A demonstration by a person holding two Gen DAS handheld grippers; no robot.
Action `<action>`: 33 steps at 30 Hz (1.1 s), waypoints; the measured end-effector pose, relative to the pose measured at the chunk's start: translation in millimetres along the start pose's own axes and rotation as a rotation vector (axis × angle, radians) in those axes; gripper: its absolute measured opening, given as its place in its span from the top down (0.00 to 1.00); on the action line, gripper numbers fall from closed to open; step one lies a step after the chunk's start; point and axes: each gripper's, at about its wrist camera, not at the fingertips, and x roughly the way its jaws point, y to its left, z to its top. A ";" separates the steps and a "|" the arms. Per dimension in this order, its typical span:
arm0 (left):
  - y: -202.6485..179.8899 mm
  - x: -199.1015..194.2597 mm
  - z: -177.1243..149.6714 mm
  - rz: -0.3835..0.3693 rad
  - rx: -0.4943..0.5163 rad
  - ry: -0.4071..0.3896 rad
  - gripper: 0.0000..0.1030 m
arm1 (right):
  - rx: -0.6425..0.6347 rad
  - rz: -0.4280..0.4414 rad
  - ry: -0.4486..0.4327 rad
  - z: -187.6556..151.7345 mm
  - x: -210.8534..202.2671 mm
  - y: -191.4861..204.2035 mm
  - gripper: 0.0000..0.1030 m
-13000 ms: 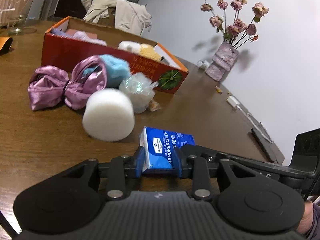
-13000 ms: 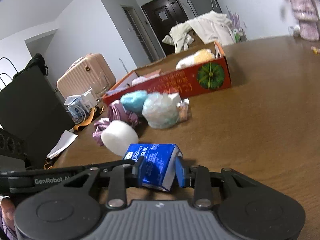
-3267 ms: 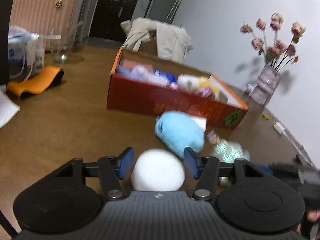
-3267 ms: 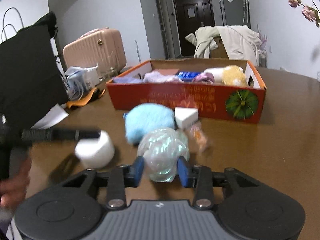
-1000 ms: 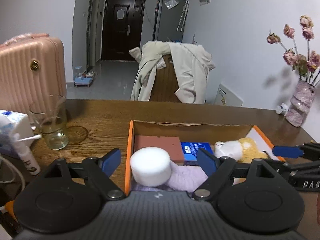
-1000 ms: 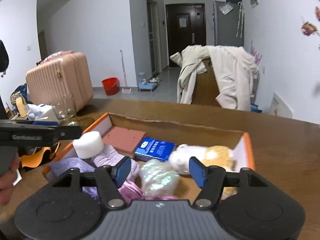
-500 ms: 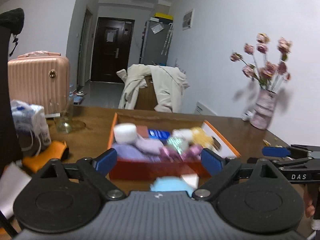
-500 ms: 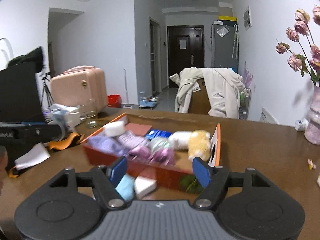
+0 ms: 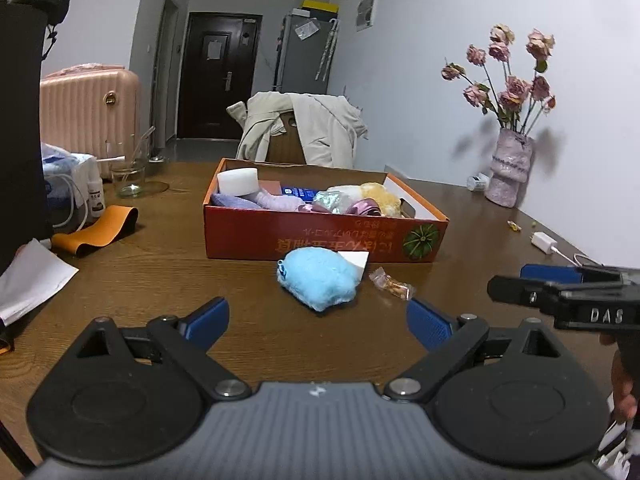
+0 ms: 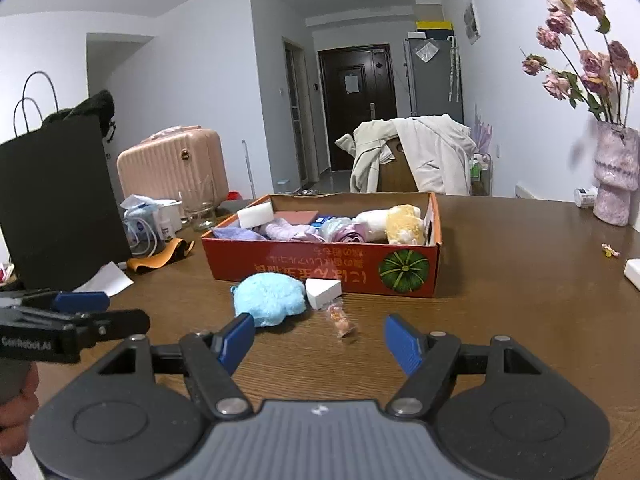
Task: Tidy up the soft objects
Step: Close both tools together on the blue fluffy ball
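A red cardboard box (image 9: 320,240) (image 10: 320,266) on the brown table holds several soft things: a white foam cylinder (image 9: 238,181) (image 10: 256,214), purple cloths (image 9: 276,201), a shiny bag (image 9: 331,201) and a yellow plush (image 9: 380,197) (image 10: 404,220). In front of the box lie a fluffy blue ball (image 9: 318,279) (image 10: 269,298), a white wedge (image 9: 354,259) (image 10: 323,293) and a small candy wrapper (image 9: 392,285) (image 10: 339,317). My left gripper (image 9: 318,320) is open and empty, just short of the blue ball. My right gripper (image 10: 320,342) is open and empty, near the wrapper.
A vase of dried roses (image 9: 510,172) (image 10: 614,176) stands at the right. A white charger (image 9: 543,242) lies near the right edge. A glass (image 9: 128,178), bottles, an orange strap (image 9: 96,232) and white paper (image 9: 32,280) sit at the left. A black bag (image 10: 60,196) stands left.
Both grippers have drawn back from the box and lowered toward the table. The blue ball, wedge and wrapper now show in front of them. Both stay open.
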 end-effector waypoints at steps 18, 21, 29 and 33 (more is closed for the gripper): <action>41.5 115.4 32.5 -0.071 -0.103 0.050 0.42 | 0.284 0.152 0.126 1.9 125.5 -15.0 0.42; 49.3 146.4 39.4 -0.099 -0.123 0.106 0.48 | 0.303 0.159 0.127 6.3 148.4 -12.8 0.46; 87.1 185.8 25.8 -0.257 -0.334 0.210 0.64 | 0.320 0.144 0.152 4.1 188.2 -7.7 0.60; 92.0 186.0 24.4 -0.276 -0.356 0.216 0.66 | 0.324 0.152 0.143 3.0 193.7 -8.3 0.63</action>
